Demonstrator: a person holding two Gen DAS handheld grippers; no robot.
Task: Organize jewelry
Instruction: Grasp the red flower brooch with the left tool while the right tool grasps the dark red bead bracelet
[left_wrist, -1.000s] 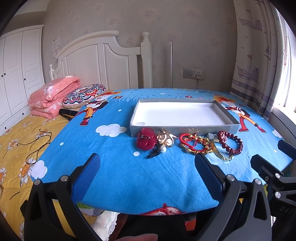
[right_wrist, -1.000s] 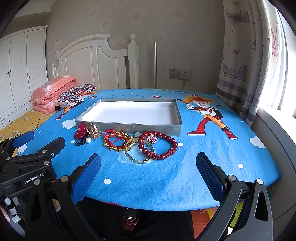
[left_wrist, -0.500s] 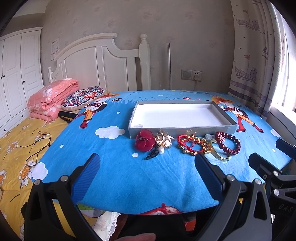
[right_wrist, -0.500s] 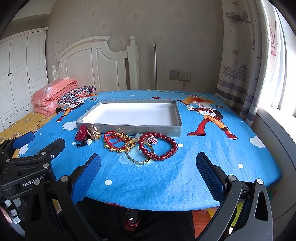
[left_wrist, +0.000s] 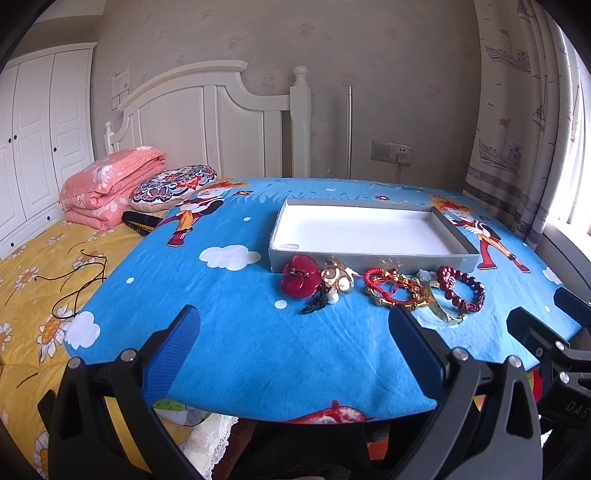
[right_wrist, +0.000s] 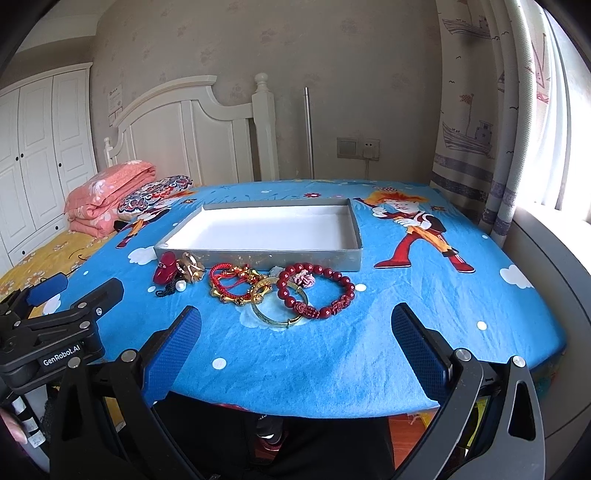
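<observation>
Nothing sorted yet, my read: shallow grey cardboard tray with white floor (right_wrist: 352, 236) empty. Red bead bracelet (right_wrist: 316, 291), gold bangle (right_wrist: 279, 304), red cord bracelets (right_wrist: 231, 284), dark-red hair clip (left_wrist: 300, 278) lie in row on blue cartoon-print surface (right_wrist: 424, 314) just near of tray. My left gripper (left_wrist: 295, 339) and right gripper (right_wrist: 295, 332): fingers spread wide, grasping nothing, near of row.

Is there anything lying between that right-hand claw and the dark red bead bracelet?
Nothing visible. The right gripper is open, with only bare blue cloth between it and the red bead bracelet. The gold bangle overlaps the bracelet's left side.

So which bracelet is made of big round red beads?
The dark red bead bracelet, rightmost in the row. The red cord bracelet is string, the gold bangle plain metal.
</observation>
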